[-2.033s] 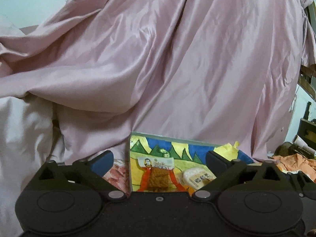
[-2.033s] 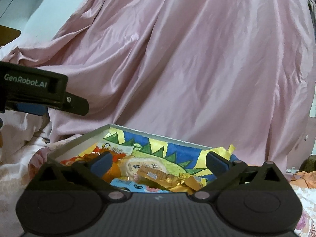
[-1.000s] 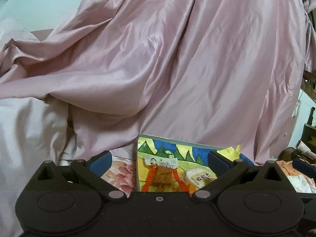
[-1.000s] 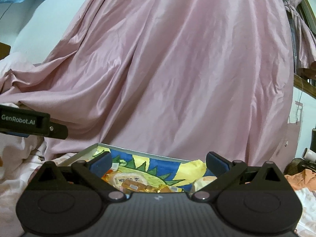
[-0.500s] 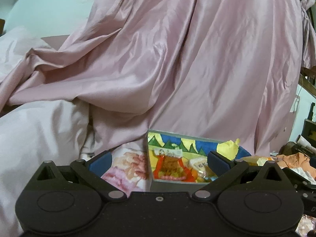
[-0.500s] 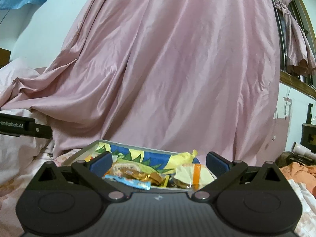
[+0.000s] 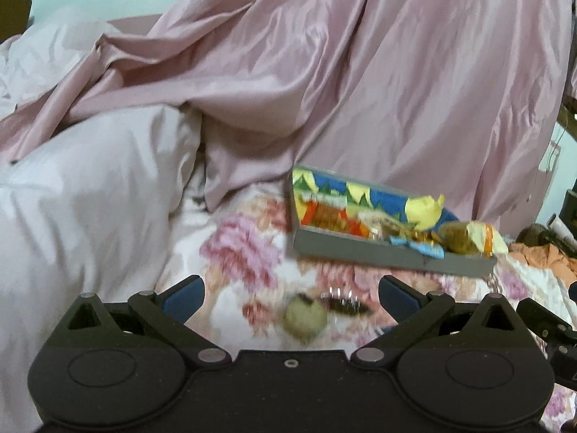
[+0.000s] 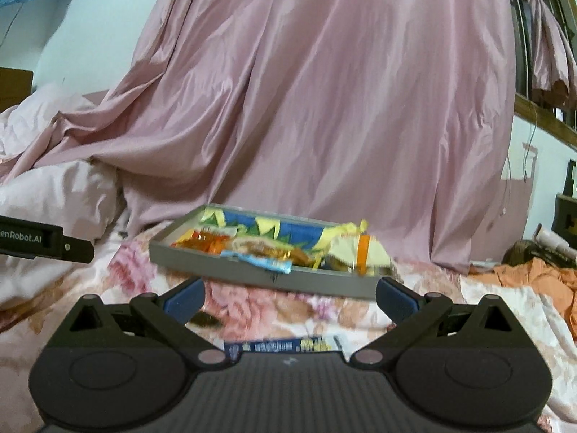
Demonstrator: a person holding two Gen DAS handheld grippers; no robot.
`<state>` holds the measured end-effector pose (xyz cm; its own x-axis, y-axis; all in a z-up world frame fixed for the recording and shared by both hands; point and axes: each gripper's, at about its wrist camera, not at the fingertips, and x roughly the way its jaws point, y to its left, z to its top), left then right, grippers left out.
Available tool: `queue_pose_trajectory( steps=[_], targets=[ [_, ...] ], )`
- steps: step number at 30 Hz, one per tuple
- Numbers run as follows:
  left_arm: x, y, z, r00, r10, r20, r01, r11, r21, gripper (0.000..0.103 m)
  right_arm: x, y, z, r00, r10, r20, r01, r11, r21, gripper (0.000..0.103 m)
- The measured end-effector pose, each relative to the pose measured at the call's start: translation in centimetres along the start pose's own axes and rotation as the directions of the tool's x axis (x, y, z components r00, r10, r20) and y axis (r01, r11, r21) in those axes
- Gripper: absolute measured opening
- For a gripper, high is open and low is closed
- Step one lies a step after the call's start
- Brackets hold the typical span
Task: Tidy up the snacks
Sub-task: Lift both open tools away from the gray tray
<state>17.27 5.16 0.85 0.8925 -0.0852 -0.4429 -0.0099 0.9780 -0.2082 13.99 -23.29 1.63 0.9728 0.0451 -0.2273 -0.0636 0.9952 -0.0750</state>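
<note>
A shallow grey tray [image 7: 382, 250] [image 8: 252, 274] with a colourful painted bottom lies on the floral bedspread, holding several wrapped snacks. Loose on the bedspread in the left wrist view are a round greenish snack [image 7: 304, 317] and a dark wrapped one [image 7: 344, 303]. A blue-wrapped bar [image 8: 285, 345] lies just ahead of my right gripper. My left gripper [image 7: 290, 294] is open and empty, short of the tray. My right gripper [image 8: 290, 294] is open and empty too, in front of the tray's near wall.
A large pink satin curtain [image 8: 324, 108] hangs behind the tray. A pale pink duvet [image 7: 83, 187] is piled at the left. Orange cloth [image 8: 537, 278] and clutter lie at the right. The left gripper's body [image 8: 43, 240] shows at the left edge of the right wrist view.
Both grippers have pulled back and away from the tray, which now looks smaller and farther. Loose snacks on the bedspread have come into view. Both stay open.
</note>
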Motion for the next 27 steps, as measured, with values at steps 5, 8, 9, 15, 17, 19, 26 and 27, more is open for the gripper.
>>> queue_pose_trajectory(
  steps=[5,8,9,15,17,19,26,27],
  targets=[
    [-0.9,-0.3,-1.5,0.999,-0.004,-0.038,0.005,1.0,0.019,0.102,-0.9,0.1,-0.7,0.998,0.006,-0.059,-0.006,1.0,-0.002,0.103],
    [-1.2,-0.7,-1.9,0.999,-0.011,-0.051,0.013,0.999,0.044,0.102,-1.1,0.0,-1.0,0.995,0.014,-0.095,-0.013,1.0,0.013,0.103],
    [-1.2,-0.9,-2.0,0.998,-0.014,-0.054,0.017,0.998,0.052,0.102,-1.2,0.0,-1.1,0.994,0.019,-0.106,-0.017,1.0,0.019,0.103],
    [-1.4,-1.5,-2.7,0.997,-0.019,-0.08,0.026,0.996,0.085,0.102,-1.2,-0.3,-1.8,0.985,0.02,-0.173,-0.013,0.999,0.043,0.103],
    [-1.3,-1.5,-2.8,0.996,-0.017,-0.092,0.025,0.996,0.085,0.102,-1.0,-0.4,-2.1,0.981,0.019,-0.195,-0.01,0.999,0.048,0.103],
    [-1.2,-1.5,-3.0,0.995,-0.012,-0.102,0.021,0.996,0.088,0.102,-0.8,-0.4,-2.2,0.978,0.016,-0.21,-0.005,0.999,0.051,0.103],
    [0.1,-1.9,-2.3,0.992,-0.01,-0.128,0.024,0.994,0.106,0.102,0.2,-0.7,-2.1,0.972,0.028,-0.232,-0.012,0.997,0.072,0.103],
    [0.4,-2.0,-2.1,0.992,-0.011,-0.128,0.026,0.993,0.114,0.102,0.5,-0.7,-2.0,0.972,0.033,-0.235,-0.016,0.997,0.071,0.103]
  ],
)
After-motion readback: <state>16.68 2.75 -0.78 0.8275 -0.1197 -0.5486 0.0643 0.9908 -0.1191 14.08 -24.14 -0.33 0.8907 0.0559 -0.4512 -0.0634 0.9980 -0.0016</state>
